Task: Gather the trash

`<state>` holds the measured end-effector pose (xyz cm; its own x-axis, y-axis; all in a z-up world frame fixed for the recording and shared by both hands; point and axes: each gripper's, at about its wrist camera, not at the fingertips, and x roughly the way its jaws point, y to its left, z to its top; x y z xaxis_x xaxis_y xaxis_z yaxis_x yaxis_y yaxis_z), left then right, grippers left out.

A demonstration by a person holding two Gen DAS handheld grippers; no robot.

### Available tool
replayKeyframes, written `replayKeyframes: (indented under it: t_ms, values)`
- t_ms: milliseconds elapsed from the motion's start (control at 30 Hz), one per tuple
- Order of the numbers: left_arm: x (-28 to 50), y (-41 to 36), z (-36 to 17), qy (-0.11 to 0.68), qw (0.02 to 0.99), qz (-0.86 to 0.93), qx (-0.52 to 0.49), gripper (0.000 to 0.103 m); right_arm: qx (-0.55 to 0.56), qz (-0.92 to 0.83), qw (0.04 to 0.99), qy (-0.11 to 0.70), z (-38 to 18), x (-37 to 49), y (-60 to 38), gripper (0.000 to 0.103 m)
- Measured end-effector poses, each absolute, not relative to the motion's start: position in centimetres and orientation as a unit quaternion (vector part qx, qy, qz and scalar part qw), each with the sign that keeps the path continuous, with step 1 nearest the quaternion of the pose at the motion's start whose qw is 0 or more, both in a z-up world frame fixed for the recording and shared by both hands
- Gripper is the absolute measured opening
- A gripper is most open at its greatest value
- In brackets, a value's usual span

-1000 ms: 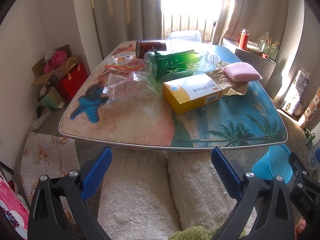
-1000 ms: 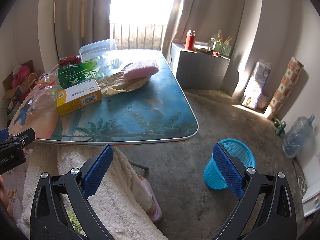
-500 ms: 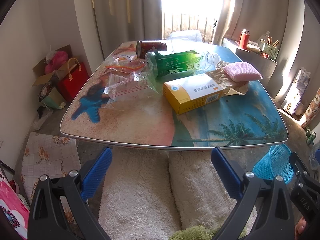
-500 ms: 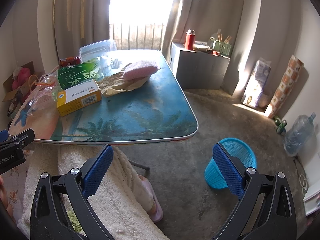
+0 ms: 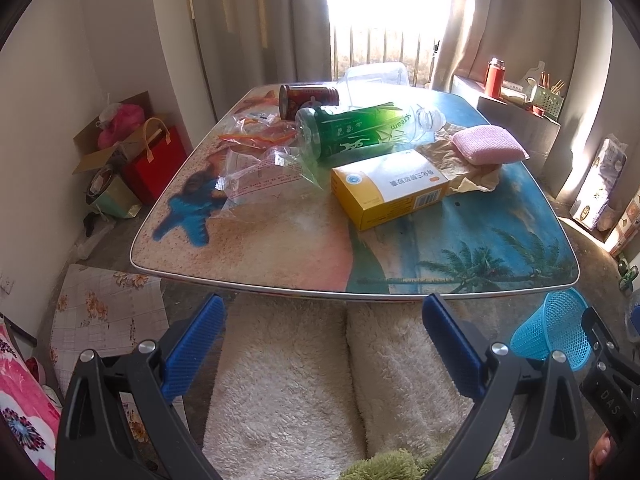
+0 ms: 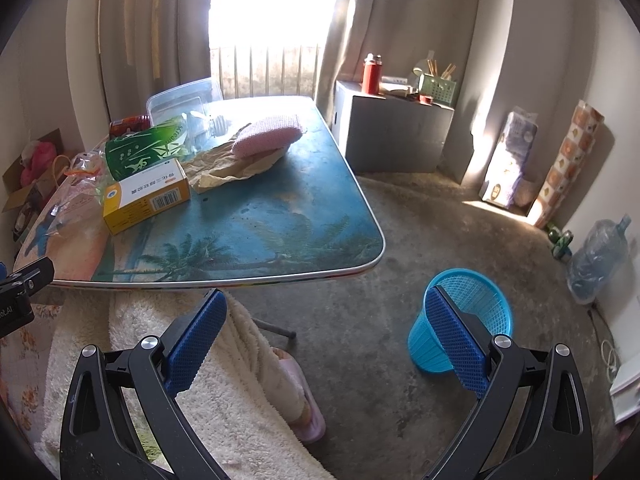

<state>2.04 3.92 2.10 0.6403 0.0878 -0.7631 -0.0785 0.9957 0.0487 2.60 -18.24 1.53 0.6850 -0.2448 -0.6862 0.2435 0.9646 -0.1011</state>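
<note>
Left gripper: jaws wide, empty, short of table near edge. Right gripper: jaws wide, empty, off table's near right corner. Yellow box mid-table; green bottle lying just behind it; red can near far edge. Clear wrappers along left edge. Pink sponge on crumpled paper, right side. Blue basket on floor, apart from table.

The left gripper and right gripper are held level, jaws spread wide, nothing gripped.
</note>
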Motion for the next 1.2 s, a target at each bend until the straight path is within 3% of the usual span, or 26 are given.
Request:
replayKeyframes:
  t_ms: [433, 867, 1067, 1200]
  values:
    - [3.0, 7.7, 3.6, 0.429, 0.9, 0.068, -0.026, 0.097, 0.025, -0.106, 0.937, 0.332, 1.3, 2.2, -21.1, 0.096]
    - [6.8, 11.4, 2.9, 0.329, 0.93, -0.097, -0.131, 0.097, 0.06, 0.009, 0.936, 0.346, -0.4, 5.5, -19.5, 0.096]
    - [12.7, 5.9, 3.1, 0.329, 0.915, -0.229, -0.033, 0.097, 0.084, 0.033, 0.932, 0.35, 1.3, 9.6, -20.5, 0.096]
    - [18.0, 1.8, 1.7, 0.395, 0.875, -0.268, 0.084, 0.097, 0.11, 0.041, 0.925, 0.362, 1.4, 11.9, -21.0, 0.096]
